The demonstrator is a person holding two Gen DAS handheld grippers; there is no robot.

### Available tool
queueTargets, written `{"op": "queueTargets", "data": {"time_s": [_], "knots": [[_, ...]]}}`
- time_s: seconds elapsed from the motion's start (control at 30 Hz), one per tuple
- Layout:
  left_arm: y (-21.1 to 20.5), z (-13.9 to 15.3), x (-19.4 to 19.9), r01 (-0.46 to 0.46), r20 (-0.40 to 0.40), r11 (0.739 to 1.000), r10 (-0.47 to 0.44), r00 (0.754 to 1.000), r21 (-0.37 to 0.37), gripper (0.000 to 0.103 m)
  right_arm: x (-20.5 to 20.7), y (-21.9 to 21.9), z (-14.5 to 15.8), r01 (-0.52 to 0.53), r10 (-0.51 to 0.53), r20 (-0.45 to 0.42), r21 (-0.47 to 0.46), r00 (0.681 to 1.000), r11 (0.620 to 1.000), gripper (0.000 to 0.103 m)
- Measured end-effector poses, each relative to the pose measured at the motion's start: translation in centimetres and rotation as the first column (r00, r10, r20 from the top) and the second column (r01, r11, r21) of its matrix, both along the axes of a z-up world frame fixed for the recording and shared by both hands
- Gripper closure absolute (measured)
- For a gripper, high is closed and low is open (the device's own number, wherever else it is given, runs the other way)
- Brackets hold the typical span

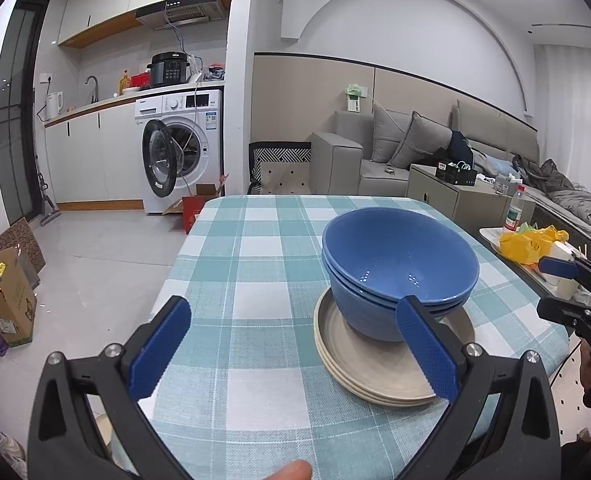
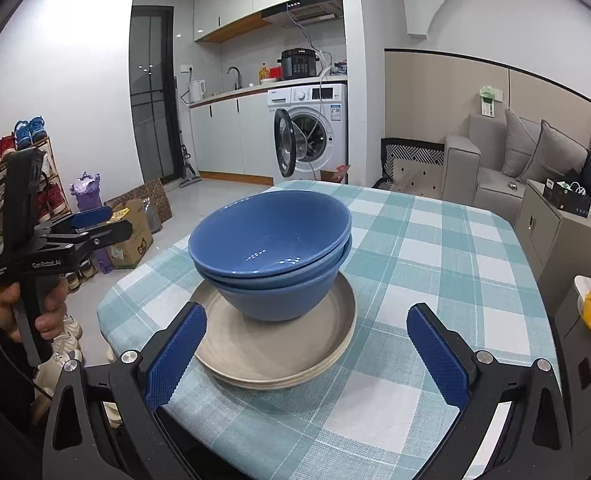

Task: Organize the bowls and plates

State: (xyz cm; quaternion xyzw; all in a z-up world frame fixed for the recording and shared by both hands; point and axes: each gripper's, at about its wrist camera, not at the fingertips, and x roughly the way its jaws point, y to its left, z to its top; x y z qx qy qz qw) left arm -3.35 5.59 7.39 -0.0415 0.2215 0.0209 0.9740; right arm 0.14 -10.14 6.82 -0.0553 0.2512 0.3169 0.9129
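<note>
While nothing loose lies on the checked tablecloth [image 2: 435, 248], the sorting looks essentially finished, as far as these two views can show: the blue bowls [image 2: 273, 252] sit nested one inside another, and that nest stands on the stack of beige plates [image 2: 263, 354], which rests flat on the table toward its near side. The left wrist view shows three bowl rims, the right wrist view only two clearly (the fisheye angle may be hiding the third), and the plate stack shows several edges, though I cannot count them with certainty. The bowls sit a little toward the far side of the top plate rather than dead centre, so a small nudge might be all that is left; I judge no further stacking is needed, since no other plate or bowl shows on the table. Neither tool touches the crockery. The left gripper [image 1: 291, 346] hovers above the cloth with its blue pads [image 1: 161, 346] spread wide and nothing between them, its right pad overlapping the pile only in the line of sight. The right gripper [image 2: 305, 354] is held low at the near edge, aimed straight at the pile, its fingers likewise wide apart and empty. A hand [image 2: 35, 312] grips the left tool's handle off to the table's side, clear of the dishes.
</note>
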Motion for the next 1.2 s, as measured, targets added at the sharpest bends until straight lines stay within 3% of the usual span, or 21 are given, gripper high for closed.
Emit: {"op": "queueTargets", "data": {"time_s": [0.17, 0.67, 0.83, 1.2], "knots": [[-0.9, -2.0, 0.5, -0.008, 0.004, 1.000, 0.008, 1.000, 0.018, 0.000, -1.0, -0.1, -1.4, 0.012, -0.012, 0.044, 0.006, 0.999, 1.000, 0.001], [-2.8, -4.1, -0.2, 0.016, 0.076, 0.999, -0.020, 0.997, 0.049, 0.000, -1.7, -2.0, -4.8, 0.047, -0.050, 0.031, 0.113, 0.998, 0.992, 0.001], [-2.6, -5.0, 0.1, 0.031, 0.083, 0.999, -0.033, 0.996, 0.024, 0.000, -1.1, -2.4, -6.4, 0.084, -0.087, 0.024, 0.104, 0.996, 0.991, 0.001], [-3.0, -5.8, 0.1, 0.049, 0.090, 0.999, -0.050, 0.995, 0.019, 0.000, -1.2, -3.1, -7.2, 0.063, -0.072, 0.049, 0.165, 0.996, 0.984, 0.001]]}}
